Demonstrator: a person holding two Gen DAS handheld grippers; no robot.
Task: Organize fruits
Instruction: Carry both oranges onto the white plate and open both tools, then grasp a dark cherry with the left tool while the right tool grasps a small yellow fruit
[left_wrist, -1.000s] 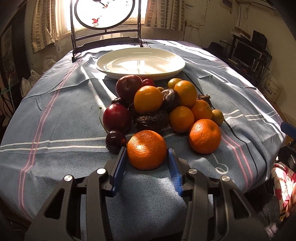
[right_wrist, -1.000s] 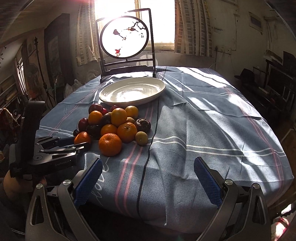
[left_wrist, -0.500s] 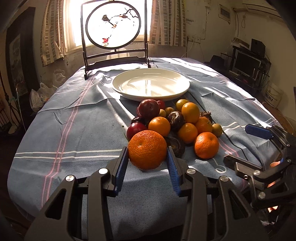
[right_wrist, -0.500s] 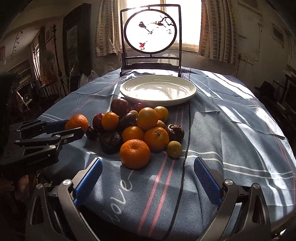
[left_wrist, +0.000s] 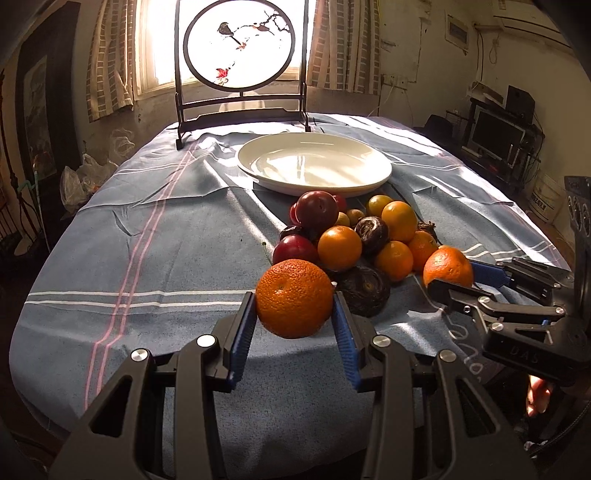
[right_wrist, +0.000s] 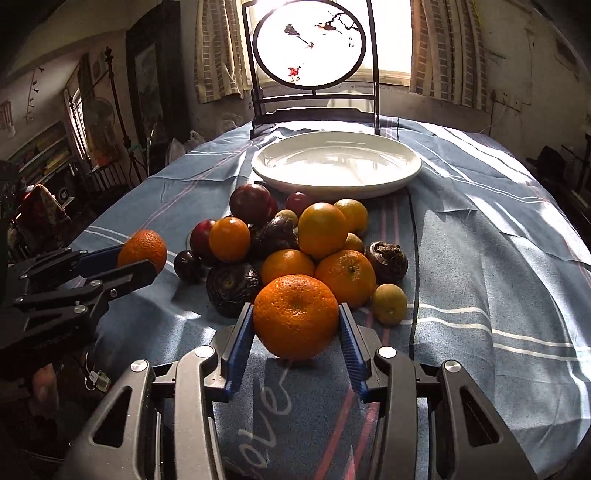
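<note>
left gripper (left_wrist: 295, 317) clamps orange (left_wrist: 294, 298) | right gripper (right_wrist: 296, 325) clamps second orange (right_wrist: 296, 316) | plate (left_wrist: 314, 162) top centre, bare

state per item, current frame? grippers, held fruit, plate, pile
left gripper: shut on an orange, lifted off the cloth
left orange: held, airborne
right gripper: shut on an orange
right orange: gripped, at or just above the cloth
white plate: upright, nothing in it
fruit pile: heaped on the tablecloth, before the plate
</note>
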